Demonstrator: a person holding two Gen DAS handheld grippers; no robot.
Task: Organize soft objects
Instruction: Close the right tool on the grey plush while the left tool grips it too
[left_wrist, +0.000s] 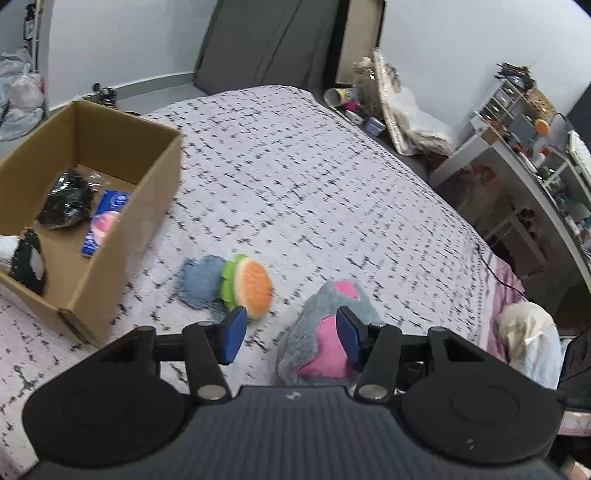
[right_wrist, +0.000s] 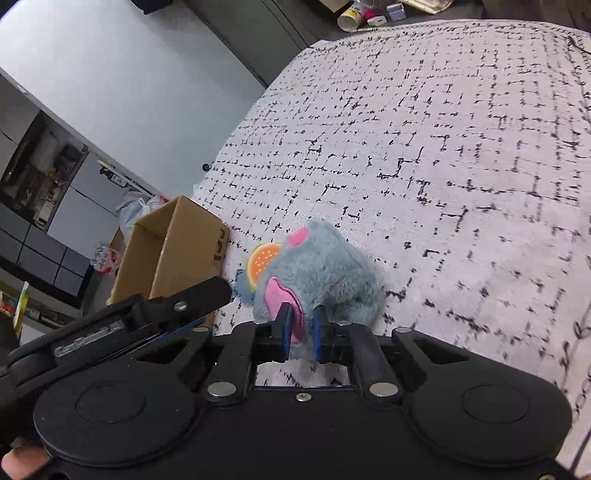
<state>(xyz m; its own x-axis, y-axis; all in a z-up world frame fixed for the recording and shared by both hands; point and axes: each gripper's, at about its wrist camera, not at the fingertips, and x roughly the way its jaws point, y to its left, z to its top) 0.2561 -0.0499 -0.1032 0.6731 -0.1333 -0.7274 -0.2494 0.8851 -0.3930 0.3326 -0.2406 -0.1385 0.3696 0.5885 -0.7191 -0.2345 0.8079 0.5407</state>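
A grey and pink plush toy (left_wrist: 325, 332) lies on the patterned bed cover. My right gripper (right_wrist: 300, 323) is shut on the plush's pink ear (right_wrist: 286, 301); the plush body (right_wrist: 325, 273) is just beyond my fingers. My left gripper (left_wrist: 291, 336) is open and empty, hovering above the bed, its right finger in front of the plush. A burger-shaped plush (left_wrist: 249, 286) and a blue fluffy item (left_wrist: 199, 282) lie just left of it; the burger also shows in the right wrist view (right_wrist: 262, 260). An open cardboard box (left_wrist: 92, 192) stands at the left, also seen in the right wrist view (right_wrist: 173, 251).
The box holds a blue packet (left_wrist: 105, 221) and dark bundles (left_wrist: 66, 201). A cluttered desk (left_wrist: 517, 166) and bags (left_wrist: 413, 122) stand past the bed's right edge. A pale cloth (left_wrist: 528, 332) lies at the right bed edge. A cable (left_wrist: 498, 273) runs across there.
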